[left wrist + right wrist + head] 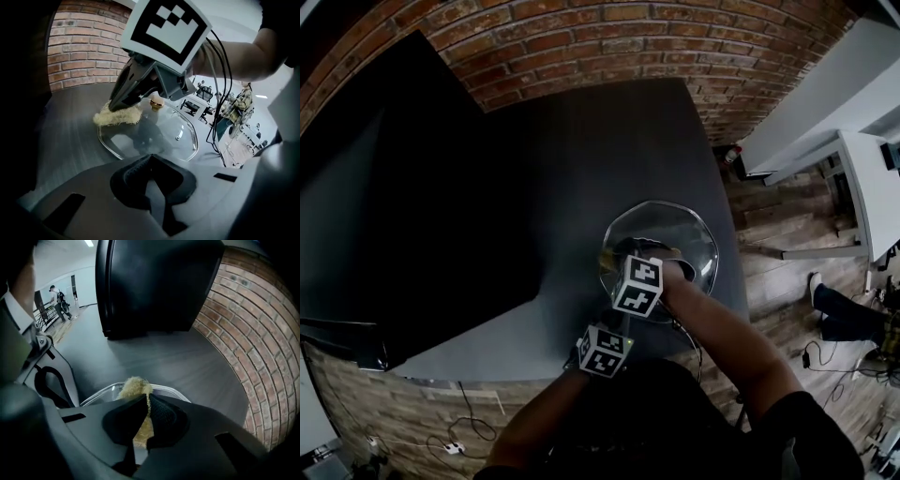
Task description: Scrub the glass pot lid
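the dark table [534, 159] is spreading wide behind and left of the glass lid [680, 234], but its edge is running near the lid's front and right sides, so a hard stroke toward those sides could be sliding the lid off and breaking it. the lid is lying dome up, covering nothing and holding nothing; no pot or basin is showing anywhere around it. the left gripper [150, 158] is sitting at the lid's near rim with its jaws clenched, seemingly pinching the glass edge. that thin, smooth edge could be slipping free if the scrubbing is dragging the lid sideways, or it could be chipping under too much squeeze. the right gripper [148, 399] is clamping the straw-coloured scrub pad [117, 116] and pressing it on the lid's far left part. the pad is sticking out only a little past the jaws, so leaning too steeply could be bringing hard plastic onto the glass. the wooden knob [156, 101] is standing just beside the pad, and a stroke could be catching on it.
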`<state>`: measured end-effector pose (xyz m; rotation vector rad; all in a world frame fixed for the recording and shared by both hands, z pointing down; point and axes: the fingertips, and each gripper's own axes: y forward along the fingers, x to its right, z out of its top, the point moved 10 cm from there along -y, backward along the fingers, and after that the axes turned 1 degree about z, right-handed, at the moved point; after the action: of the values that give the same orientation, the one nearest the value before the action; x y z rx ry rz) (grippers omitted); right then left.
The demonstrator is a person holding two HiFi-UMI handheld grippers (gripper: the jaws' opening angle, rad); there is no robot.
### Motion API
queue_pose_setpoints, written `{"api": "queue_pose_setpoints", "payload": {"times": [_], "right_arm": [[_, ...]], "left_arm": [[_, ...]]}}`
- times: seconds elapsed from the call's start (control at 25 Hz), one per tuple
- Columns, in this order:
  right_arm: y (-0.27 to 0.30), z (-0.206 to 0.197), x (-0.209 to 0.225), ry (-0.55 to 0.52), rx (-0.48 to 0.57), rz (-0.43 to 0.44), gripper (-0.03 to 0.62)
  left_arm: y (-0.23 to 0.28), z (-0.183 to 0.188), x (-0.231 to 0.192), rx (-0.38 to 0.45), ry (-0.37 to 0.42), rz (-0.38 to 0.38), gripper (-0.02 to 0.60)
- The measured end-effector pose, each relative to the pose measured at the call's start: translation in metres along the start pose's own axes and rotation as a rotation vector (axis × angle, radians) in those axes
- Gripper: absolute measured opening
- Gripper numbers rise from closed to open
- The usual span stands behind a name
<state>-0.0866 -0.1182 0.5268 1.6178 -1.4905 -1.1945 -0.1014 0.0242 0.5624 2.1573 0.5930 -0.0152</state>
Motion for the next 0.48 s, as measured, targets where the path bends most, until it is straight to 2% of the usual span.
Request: {"api": "queue_pose_setpoints", "payload": {"times": [0.16,0.48], "right_arm": [[0.004,-0.005,0.013,0.061,-0.033,0.018,0.025],[0.002,-0.023,0.041,0.204,-0.025,0.002,0.025]], "left_arm": [[0.000,0.000,-0.001,-0.002,0.006,-0.011,0.032],[0.000,-0.001,-0.004,-0.005,0.006,-0.017,0.032]]}}
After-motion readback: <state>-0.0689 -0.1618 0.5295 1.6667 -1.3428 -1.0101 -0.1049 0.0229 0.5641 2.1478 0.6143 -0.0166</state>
